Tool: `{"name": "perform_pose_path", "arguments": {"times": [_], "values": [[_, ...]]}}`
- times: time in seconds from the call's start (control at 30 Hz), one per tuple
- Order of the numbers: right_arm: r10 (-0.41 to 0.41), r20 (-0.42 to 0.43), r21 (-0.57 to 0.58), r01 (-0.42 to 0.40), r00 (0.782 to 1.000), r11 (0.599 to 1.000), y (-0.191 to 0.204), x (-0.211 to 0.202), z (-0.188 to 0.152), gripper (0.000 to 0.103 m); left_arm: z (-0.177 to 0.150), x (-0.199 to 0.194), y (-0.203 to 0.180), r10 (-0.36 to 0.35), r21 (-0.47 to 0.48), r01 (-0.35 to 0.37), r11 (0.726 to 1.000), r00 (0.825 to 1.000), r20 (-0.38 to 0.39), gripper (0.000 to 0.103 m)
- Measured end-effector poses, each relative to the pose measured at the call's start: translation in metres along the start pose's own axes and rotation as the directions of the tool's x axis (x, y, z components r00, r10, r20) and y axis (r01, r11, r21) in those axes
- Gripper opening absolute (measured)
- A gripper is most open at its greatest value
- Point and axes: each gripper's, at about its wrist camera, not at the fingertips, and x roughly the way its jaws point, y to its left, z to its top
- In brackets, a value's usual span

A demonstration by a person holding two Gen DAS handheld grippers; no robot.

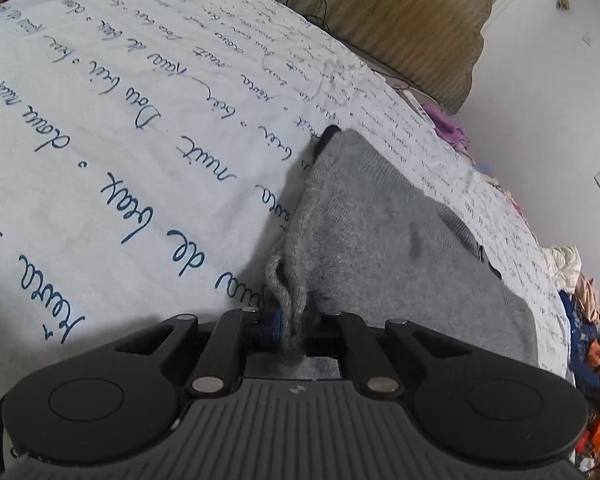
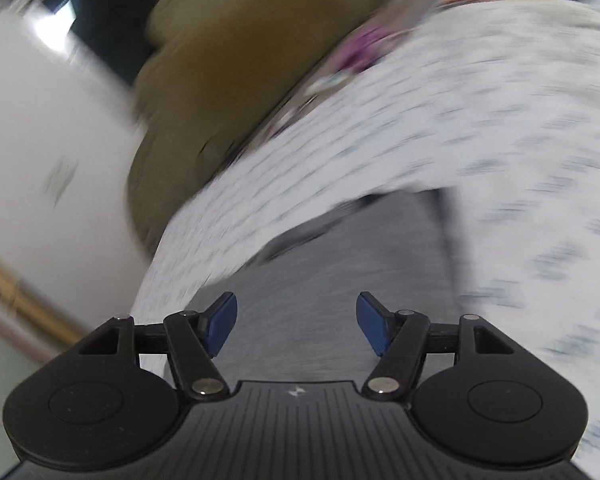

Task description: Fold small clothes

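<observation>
While the left hand-held gripper (image 1: 290, 330) was clamped on a bunched edge of the grey knit garment (image 1: 380, 240), the rest of that garment lay spread ahead of it and off to its right, flat on the bed sheet (image 1: 120, 120). The pinched edge rose as a thick, rolled fold straight out of the closed jaws, and a blue pad (image 1: 275, 326) showed just left of the fold. From there the cloth ran forward to a far corner, where a small dark piece (image 1: 329, 133) peeked out at its tip. Its weave was fine and ribbed, soft and slightly fuzzy, with a darker band along its right border.

Below the right hand-held gripper (image 2: 297, 322) the same grey garment (image 2: 340, 300) stretched forward between and beyond the fingers, but nothing sat in the gap; the jaws stood well apart, with both blue pads (image 2: 220, 322) bare. That view was heavily blurred, so the cloth's detail could not be read.

Under the garment, the white sheet carried lines of dark blue cursive script and looked lightly crinkled. Beyond its far edge sat an olive, plush-looking cushion (image 1: 400, 20), rounded and streaked. Ahead to the left gripper's right, a purple cloth (image 1: 452, 126) and a heap of mixed clothes (image 1: 580, 288) lay along the bed's edge against a pale wall (image 1: 540, 80).
</observation>
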Motion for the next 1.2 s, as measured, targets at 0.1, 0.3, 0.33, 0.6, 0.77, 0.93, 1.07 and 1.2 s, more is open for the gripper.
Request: {"name": "perform_pose_path", "arguments": {"times": [0.1,0.3,0.33,0.6,0.77,0.93,1.07,1.2], "values": [[0.018,-0.142,-0.144,-0.038,0.99,0.989,0.055,0.06,0.003,0.067,0.0,-0.007,-0.008,-0.013,0.028,0.012,1.0,1.0,0.024,0.006],[0.022,-0.368,-0.316,-0.148,0.93,0.937,0.154,0.169,-0.004,0.067,-0.01,-0.017,-0.037,-0.066,0.167,0.056,0.984,0.997,0.051,0.006],[0.02,-0.404,-0.332,-0.167,0.914,0.928,0.168,0.185,-0.006,0.066,-0.013,-0.018,-0.042,-0.077,0.19,0.065,0.98,0.996,0.054,0.006],[-0.256,-0.51,-0.571,-0.1,0.821,0.815,0.228,0.275,-0.037,0.065,-0.031,-0.016,-0.073,-0.149,0.38,0.118,0.918,0.987,0.055,0.006],[-0.346,-0.492,-0.634,-0.057,0.799,0.771,0.223,0.294,-0.042,0.062,-0.033,-0.01,-0.077,-0.17,0.396,0.142,0.907,0.985,0.038,0.006],[-0.327,-0.475,-0.605,-0.034,0.817,0.796,0.204,0.293,-0.032,0.023,-0.032,-0.008,-0.079,-0.17,0.397,0.142,0.907,0.985,0.035,0.006],[-0.255,-0.461,-0.567,-0.061,0.85,0.821,0.189,0.278,-0.019,0.012,-0.034,-0.007,-0.085,-0.167,0.408,0.14,0.902,0.985,0.033,0.006],[-0.206,-0.446,-0.543,-0.081,0.871,0.836,0.176,0.261,-0.008,0.011,-0.036,-0.007,-0.095,-0.176,0.427,0.148,0.892,0.984,0.027,0.006]]}}
